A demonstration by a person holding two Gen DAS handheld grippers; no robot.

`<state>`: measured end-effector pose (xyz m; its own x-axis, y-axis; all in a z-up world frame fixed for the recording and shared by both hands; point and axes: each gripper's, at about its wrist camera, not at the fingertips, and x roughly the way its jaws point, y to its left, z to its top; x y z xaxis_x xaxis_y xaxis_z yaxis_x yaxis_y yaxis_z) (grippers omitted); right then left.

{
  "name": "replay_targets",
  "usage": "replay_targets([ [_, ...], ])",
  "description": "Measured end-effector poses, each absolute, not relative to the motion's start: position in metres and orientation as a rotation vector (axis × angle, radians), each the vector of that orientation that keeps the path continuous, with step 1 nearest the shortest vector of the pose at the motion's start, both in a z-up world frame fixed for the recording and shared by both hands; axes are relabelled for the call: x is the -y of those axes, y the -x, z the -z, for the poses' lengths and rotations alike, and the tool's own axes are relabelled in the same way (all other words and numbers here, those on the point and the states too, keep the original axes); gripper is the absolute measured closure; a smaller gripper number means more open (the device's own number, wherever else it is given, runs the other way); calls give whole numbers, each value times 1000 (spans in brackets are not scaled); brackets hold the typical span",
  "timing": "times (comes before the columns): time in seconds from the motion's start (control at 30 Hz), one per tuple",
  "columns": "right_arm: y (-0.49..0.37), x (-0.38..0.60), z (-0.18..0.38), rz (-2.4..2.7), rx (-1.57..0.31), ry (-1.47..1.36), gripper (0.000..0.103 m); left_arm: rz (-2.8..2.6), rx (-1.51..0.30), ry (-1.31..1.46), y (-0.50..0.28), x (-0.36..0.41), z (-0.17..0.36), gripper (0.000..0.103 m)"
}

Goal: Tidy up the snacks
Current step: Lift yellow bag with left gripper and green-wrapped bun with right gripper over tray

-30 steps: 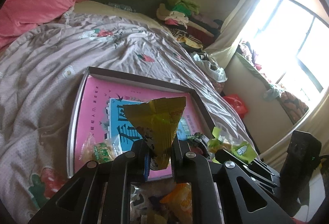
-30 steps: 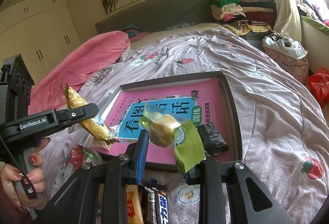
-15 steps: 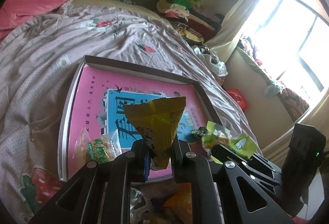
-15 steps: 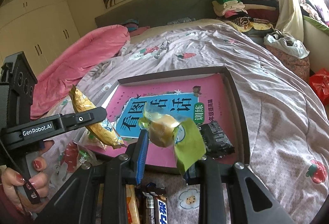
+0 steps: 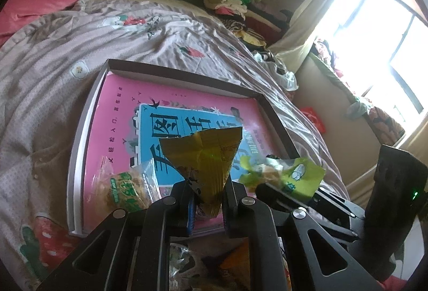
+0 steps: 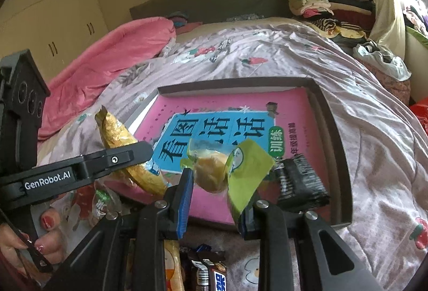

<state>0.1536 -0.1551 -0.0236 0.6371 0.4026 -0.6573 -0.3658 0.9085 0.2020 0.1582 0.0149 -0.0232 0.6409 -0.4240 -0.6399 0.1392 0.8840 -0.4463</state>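
- My left gripper pinches a yellow-gold snack packet by its lower end, jaws pressed tight on it.
- My right gripper clamps a green-wrapped pastry between its pads.
- Both hang over the near edge of a shallow box lined with a pink book.
- In the box lie a clear green-labelled snack bag and a black packet.
- The box sits on the strawberry-print bedspread.

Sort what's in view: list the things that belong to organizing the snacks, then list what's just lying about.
Job:
gold snack packet, in the left gripper
green-wrapped bun, in the right gripper
box tray
black packet
green-label cracker bag

Lying about:
pink quilt
clothes pile
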Motion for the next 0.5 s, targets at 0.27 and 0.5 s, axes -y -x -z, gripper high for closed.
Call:
replay_targets([
  [0.27,-155,158,27,-431,-773,-60,74,338,-822,368,-157,-12,24,88],
  [0.5,-156,164,29,-418,-790,-79,73,361,-836,359,-158,-8,25,88],
])
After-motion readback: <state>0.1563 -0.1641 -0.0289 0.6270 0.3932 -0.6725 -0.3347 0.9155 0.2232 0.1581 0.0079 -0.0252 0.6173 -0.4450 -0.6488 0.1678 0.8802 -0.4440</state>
